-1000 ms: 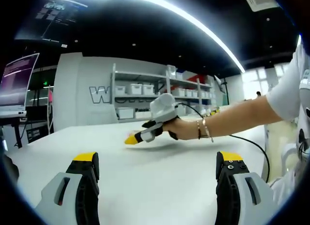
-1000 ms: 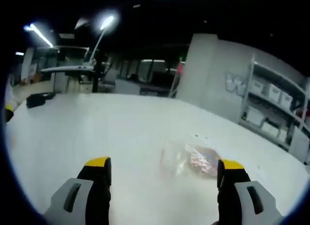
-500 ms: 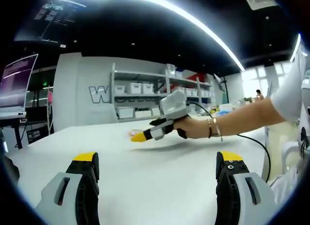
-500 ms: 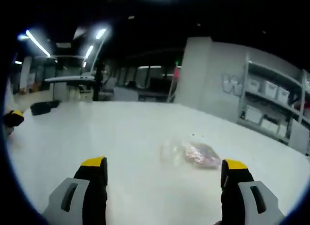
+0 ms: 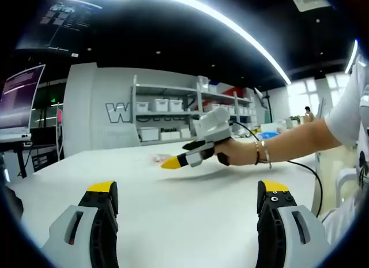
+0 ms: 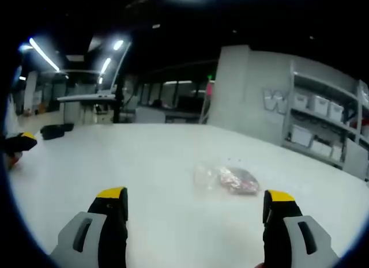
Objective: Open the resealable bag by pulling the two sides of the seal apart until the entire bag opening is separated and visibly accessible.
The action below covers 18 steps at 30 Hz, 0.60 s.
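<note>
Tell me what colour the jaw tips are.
Yellow, above black and grey bodies; clearest on the left gripper in the left gripper view.

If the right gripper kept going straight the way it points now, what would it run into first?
Probably the clear bag lying on the white table. It sits ahead of the right gripper, between the lines of its open jaws and nearer the right one. Nothing lies between, though depth is hard to judge.

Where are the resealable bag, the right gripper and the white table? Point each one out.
resealable bag (image 6: 228, 180), right gripper view, on its clear middle beside the pink contents.
right gripper (image 6: 195, 200), right gripper view, midway between its yellow tips.
white table (image 6: 144, 158), right gripper view, on bare tabletop.
</note>
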{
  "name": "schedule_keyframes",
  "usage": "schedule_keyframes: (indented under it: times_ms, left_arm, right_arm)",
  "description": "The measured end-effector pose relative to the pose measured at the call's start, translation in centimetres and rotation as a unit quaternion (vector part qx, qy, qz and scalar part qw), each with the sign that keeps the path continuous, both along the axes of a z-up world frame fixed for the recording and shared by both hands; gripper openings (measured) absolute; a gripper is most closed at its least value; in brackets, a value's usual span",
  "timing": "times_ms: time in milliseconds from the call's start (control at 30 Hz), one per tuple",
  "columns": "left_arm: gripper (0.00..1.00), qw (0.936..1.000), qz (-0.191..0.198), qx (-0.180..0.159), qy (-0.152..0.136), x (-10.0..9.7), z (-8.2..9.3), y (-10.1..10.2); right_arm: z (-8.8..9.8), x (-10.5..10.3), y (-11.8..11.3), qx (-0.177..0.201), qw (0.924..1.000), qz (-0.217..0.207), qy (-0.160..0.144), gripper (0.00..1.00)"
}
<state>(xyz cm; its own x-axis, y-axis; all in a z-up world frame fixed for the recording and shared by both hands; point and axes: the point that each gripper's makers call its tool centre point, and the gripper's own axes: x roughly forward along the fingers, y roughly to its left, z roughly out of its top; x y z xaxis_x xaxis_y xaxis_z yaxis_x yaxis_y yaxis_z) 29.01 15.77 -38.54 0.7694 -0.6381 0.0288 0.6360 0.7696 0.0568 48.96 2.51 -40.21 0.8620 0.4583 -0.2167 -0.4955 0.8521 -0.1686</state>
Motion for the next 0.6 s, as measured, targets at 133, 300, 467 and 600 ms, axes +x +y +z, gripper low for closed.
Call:
schedule_keyframes:
  times_ms: [133,300,467,600]
  left_arm:
    - [1.0,1.0,0.0,0.0,0.0,0.0,0.0,0.0]
    - [1.0,1.0,0.0,0.001,0.0,0.0,0.0,0.0]
    - [1.0,1.0,0.0,0.0,-0.001,0.0,0.0,0.0]
    - [1.0,1.0,0.0,0.001,0.0,0.0,0.0,0.0]
  right_arm:
    - [0.1,-0.2,-0.7,0.006,1.0,-0.005,0.002,0.99]
    - [0.2,-0.5,-1.5,0.014,0.9999,-0.01,0.003,0.99]
    - [0.3,-0.9,-2.2,0.016,0.9998,-0.012,0.003,0.98]
    - [0.8,-1.6,-2.6,0.025,0.9996,-0.012,0.0,0.97]
